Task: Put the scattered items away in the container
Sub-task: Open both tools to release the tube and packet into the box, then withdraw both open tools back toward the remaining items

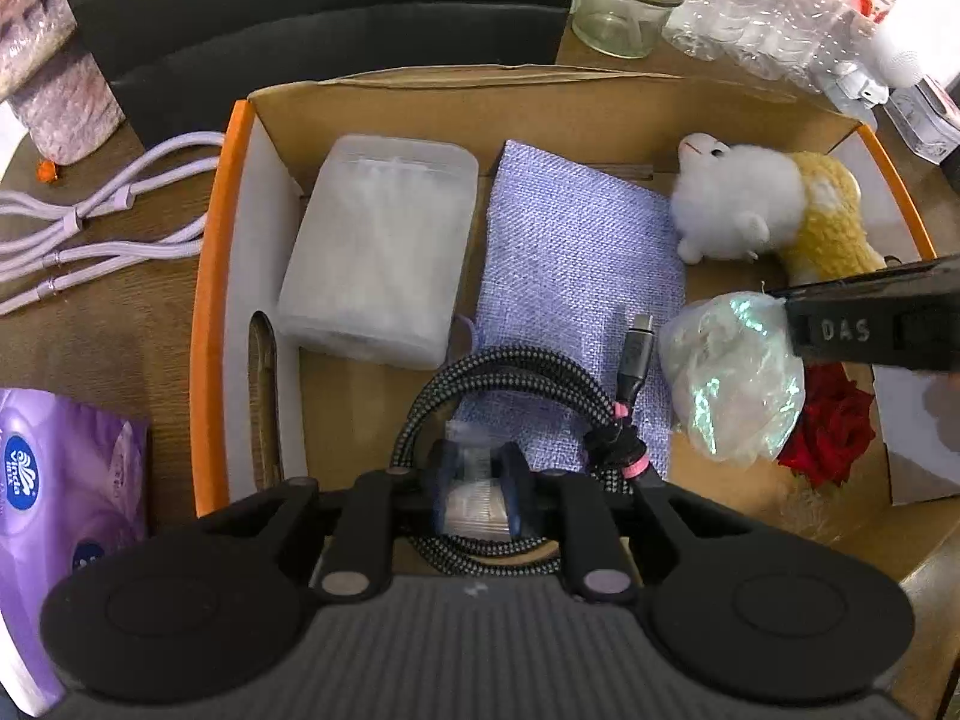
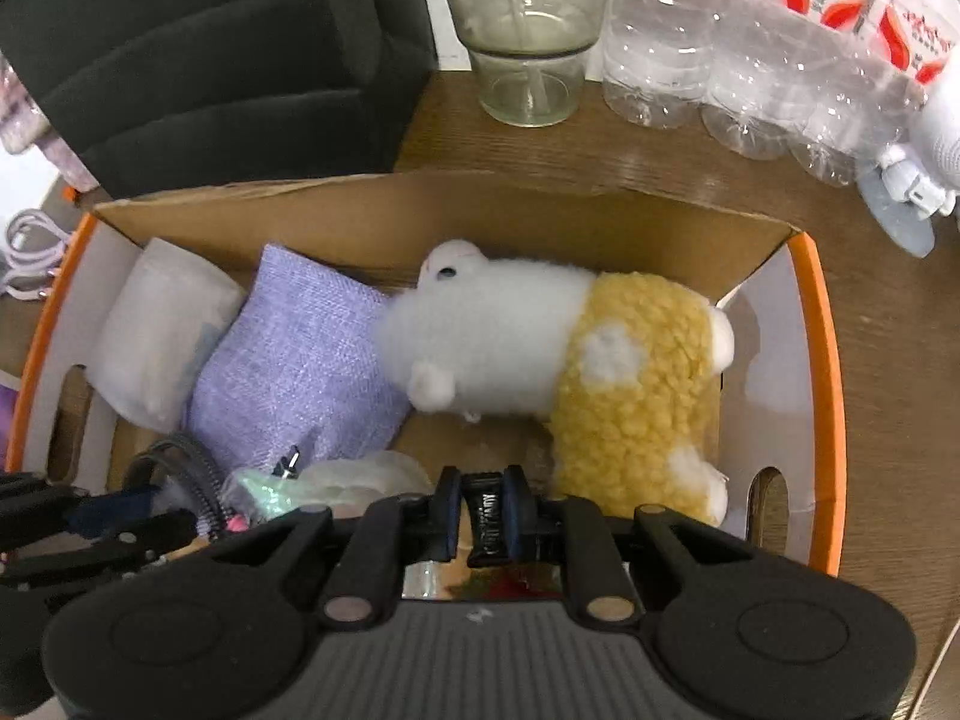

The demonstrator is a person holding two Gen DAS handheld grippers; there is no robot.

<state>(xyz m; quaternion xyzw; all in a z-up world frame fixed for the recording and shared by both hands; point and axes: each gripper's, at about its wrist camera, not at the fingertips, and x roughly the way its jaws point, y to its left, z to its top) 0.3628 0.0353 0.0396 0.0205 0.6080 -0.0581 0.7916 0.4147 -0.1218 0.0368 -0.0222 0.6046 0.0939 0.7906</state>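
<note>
So the biggest thing here is the cardboard box with the orange rim, sitting on a wooden table, and it's already pretty full. Both grippers point down into it.

Inside, going by size: a plush toy, white fluffy front and yellow curly back, lies on its side along the right half. Next to it there's a lavender woven pouch, and left of that a frosted plastic case tucked in the far-left corner. Near the front lies a black braided USB cable, coiled and tied, resting partly on the pouch. Beside it sits a crinkly iridescent wrapper with a red rose peeking out underneath.

The left gripper has its jaws narrow, nipped on a small clear plastic packet with something blue-ish in it, right above the cable coil. The packet looks blurry so I can't tell what's in it.

The right gripper is also narrow, pinching a small black clip-like thing with tiny lettering I can't read, just in front of the plush's yellow end.

Outside the box: lilac cords on the left, a purple tissue pack, a glass cup and wrapped water bottles behind.
</note>
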